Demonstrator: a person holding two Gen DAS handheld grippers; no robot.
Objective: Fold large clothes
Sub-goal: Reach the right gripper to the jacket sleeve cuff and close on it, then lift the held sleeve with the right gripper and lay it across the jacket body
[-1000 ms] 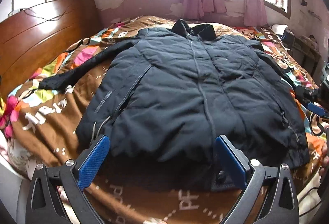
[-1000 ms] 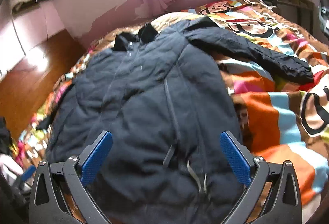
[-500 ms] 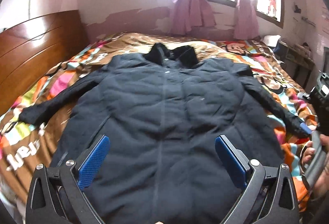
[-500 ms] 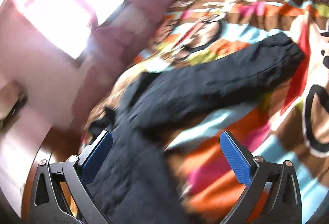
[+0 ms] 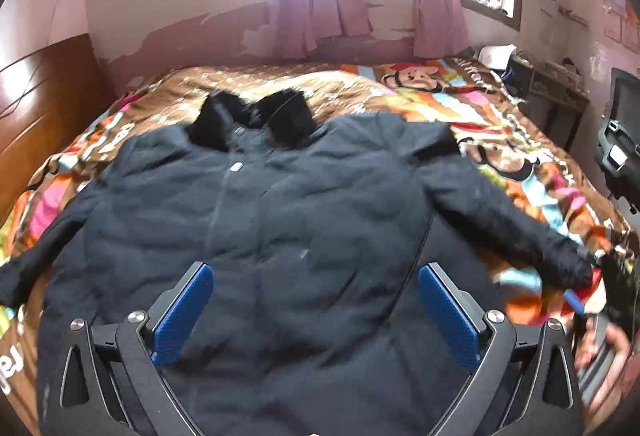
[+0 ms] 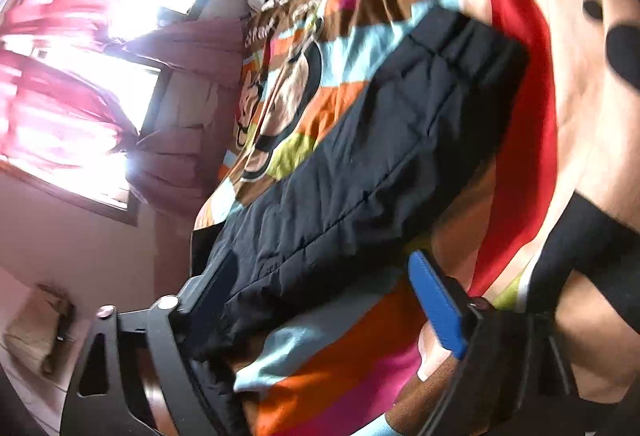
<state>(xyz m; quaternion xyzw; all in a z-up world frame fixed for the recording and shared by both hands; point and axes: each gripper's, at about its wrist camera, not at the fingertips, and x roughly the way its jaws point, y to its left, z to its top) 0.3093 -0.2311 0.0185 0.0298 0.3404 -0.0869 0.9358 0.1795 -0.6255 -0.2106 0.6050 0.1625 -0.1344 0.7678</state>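
Sleeve [image 6: 360, 139] first, that's my call: the dark padded jacket [image 5: 280, 236] lies front-up and spread flat across the bed [image 5: 460, 103], fur-edged collar [image 5: 256, 119] toward the window, both arms flung out over the bright cartoon blanket. My right tongs [image 6: 324, 300] have rolled onto their side down by that right sleeve near its cuff; the jaws have just been closing in, yet they stand apart, with the sleeve lying between the blue pads [image 6: 436, 304] and nothing pinched as far as I can see. My left tongs [image 5: 316, 312] hang wide open above the jacket's lower body, holding nothing. This thing looks puffy and soft, bulky more than heavy I'd guess, with a slick shell that could slide out of a shallow bite. So I'd take a deep hold on the quilted sleeve just above the cuff, and reckon on the padding springing back.
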